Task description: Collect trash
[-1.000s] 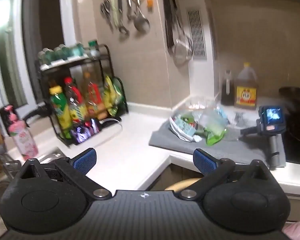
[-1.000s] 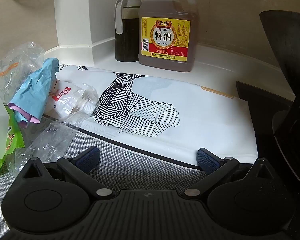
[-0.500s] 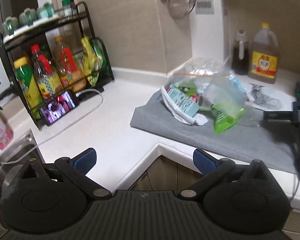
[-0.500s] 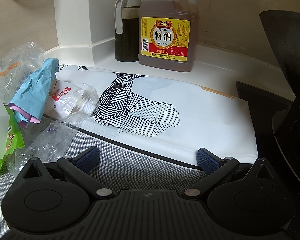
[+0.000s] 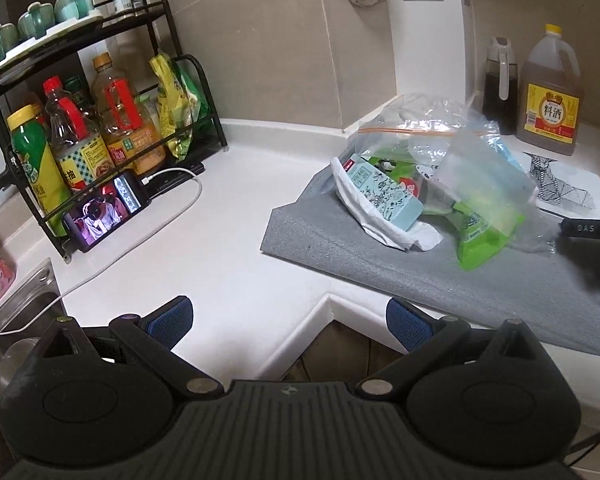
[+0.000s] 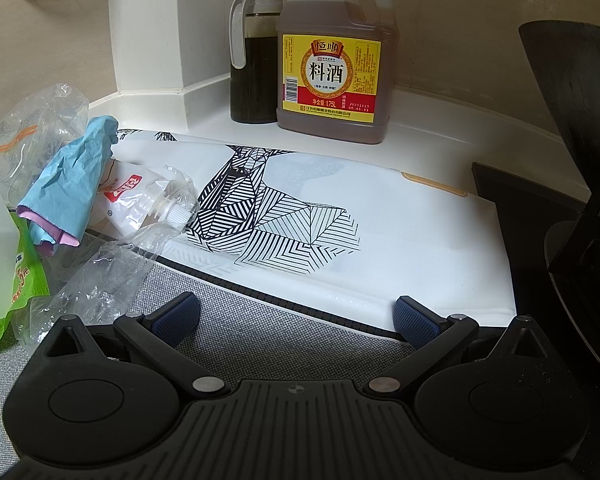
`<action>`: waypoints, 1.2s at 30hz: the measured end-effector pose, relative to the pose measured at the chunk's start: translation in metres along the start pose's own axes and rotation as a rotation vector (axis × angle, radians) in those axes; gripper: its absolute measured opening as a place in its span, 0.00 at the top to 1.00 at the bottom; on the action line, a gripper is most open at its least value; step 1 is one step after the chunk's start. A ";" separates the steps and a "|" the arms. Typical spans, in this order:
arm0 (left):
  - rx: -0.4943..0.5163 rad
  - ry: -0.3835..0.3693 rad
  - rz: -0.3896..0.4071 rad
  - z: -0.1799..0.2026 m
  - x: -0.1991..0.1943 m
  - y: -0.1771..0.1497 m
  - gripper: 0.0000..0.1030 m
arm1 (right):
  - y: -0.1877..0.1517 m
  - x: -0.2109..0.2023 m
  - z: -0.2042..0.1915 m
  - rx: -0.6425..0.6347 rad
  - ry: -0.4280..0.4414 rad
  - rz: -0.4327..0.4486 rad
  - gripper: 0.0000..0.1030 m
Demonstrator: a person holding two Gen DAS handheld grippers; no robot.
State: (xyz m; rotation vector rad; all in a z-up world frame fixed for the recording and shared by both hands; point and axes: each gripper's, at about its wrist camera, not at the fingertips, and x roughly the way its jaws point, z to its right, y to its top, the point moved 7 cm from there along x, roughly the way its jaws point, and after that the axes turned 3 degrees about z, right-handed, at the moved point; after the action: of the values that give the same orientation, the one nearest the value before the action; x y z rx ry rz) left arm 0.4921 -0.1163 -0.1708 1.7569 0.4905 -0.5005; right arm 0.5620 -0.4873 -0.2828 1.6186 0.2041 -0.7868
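Observation:
A heap of trash lies on a grey mat (image 5: 380, 256): a clear zip bag (image 5: 452, 152), a pale blue carton (image 5: 384, 196) on white paper, and a green pouch (image 5: 480, 236). My left gripper (image 5: 288, 318) hangs open over the counter's inner corner, short of the heap, nothing between its fingers. In the right wrist view the same heap shows at left: crumpled blue paper (image 6: 68, 184), a spouted white pouch (image 6: 140, 196) inside clear plastic (image 6: 100, 280), the green pouch (image 6: 4, 288). My right gripper (image 6: 296, 314) rests open low over the mat (image 6: 260, 332), right of the trash.
A black rack (image 5: 100, 120) of bottles and a lit phone (image 5: 108, 208) with a white cable stand at left, a sink (image 5: 16, 308) below. A white deer-patterned sheet (image 6: 340, 232), a cooking wine jug (image 6: 332, 60), a dark oil bottle (image 6: 254, 56) and a black wok (image 6: 580, 120) sit right.
The left gripper has tilted down and moved closer to the counter, so the trash heap now looks larger and nearer. The right gripper has stayed still.

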 end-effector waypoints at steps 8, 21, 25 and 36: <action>-0.012 -0.004 -0.007 -0.002 0.008 0.002 0.00 | 0.000 0.000 0.000 0.000 0.001 0.000 0.00; 0.009 -0.019 0.046 0.007 0.005 -0.001 0.00 | -0.001 -0.001 0.003 0.001 0.002 0.000 0.00; 0.007 -0.061 0.076 0.015 -0.005 -0.005 0.00 | -0.001 -0.002 0.004 0.001 0.002 0.000 0.00; -0.086 -0.130 0.098 0.003 -0.031 -0.028 0.00 | -0.003 -0.004 0.009 -0.002 0.002 0.001 0.00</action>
State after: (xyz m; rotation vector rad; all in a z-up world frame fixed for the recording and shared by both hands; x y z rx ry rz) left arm 0.4507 -0.1151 -0.1757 1.6457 0.3289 -0.5130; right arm 0.5542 -0.4937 -0.2825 1.6176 0.2053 -0.7847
